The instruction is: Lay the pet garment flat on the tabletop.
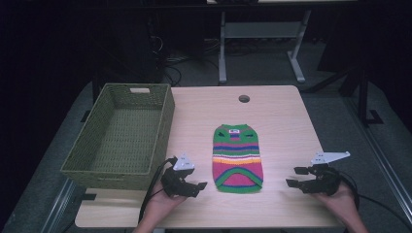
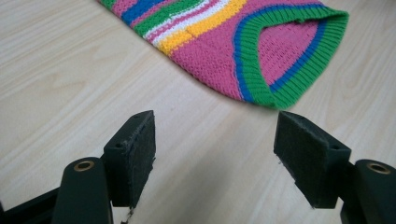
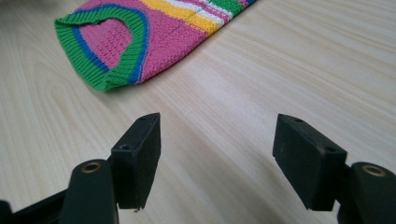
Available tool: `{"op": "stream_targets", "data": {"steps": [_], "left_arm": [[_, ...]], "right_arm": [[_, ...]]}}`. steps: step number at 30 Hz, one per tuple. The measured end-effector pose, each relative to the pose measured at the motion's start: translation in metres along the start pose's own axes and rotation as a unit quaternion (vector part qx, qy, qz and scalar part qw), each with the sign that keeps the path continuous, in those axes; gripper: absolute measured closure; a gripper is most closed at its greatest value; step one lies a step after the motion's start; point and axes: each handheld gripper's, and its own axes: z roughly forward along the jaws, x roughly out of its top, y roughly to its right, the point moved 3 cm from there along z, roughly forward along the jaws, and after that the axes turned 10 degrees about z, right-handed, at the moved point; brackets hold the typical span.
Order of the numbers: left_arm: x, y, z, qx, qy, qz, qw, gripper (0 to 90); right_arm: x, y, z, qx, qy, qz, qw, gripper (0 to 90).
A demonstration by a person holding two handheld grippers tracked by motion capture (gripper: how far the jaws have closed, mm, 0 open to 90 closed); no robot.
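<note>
A small knitted striped sweater (image 1: 237,158), green, pink, yellow and blue, lies flat on the middle of the wooden table (image 1: 272,111). Its green-edged hem points toward the near edge. My left gripper (image 1: 200,185) is low over the table just left of the hem, jaws open and empty. The left gripper view shows the sweater (image 2: 243,42) a short way ahead of the open left gripper (image 2: 215,154). My right gripper (image 1: 294,177) hovers to the right of the hem, open and empty. The right gripper view has the sweater (image 3: 140,37) ahead to the upper left of the right gripper (image 3: 217,158).
A green woven basket (image 1: 121,136) stands on the table's left side with nothing in it. A round cable hole (image 1: 244,98) sits near the far edge. Beyond the table are the legs of another desk (image 1: 262,43) and cables on a dark floor.
</note>
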Motion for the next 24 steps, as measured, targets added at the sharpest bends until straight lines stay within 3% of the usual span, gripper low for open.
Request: {"op": "stream_targets", "data": {"steps": [6, 16, 19, 22, 24], "left_arm": [[-0.012, 0.005, -0.01, 0.015, 0.01, -0.006, 0.9998, 26.8], [-0.026, 0.014, -0.021, 0.012, 0.022, -0.018, 0.9995, 22.5], [-0.033, 0.019, -0.024, 0.014, 0.021, -0.013, 0.9996, 21.6], [-0.038, 0.019, -0.027, 0.016, 0.024, -0.021, 0.9994, 20.8], [-0.038, 0.018, -0.029, 0.018, 0.04, -0.035, 0.9985, 20.6]], "right_arm": [[-0.015, -0.003, -0.009, -0.009, 0.012, -0.008, 0.9999, 31.1], [-0.036, -0.008, -0.025, -0.015, 0.037, 0.003, 0.9992, 27.7], [-0.044, -0.011, -0.027, -0.017, 0.039, 0.007, 0.9991, 25.4], [-0.048, -0.013, -0.029, -0.03, 0.051, 0.009, 0.9982, 24.9], [-0.051, -0.02, -0.032, -0.046, 0.058, 0.003, 0.9973, 24.6]]}}
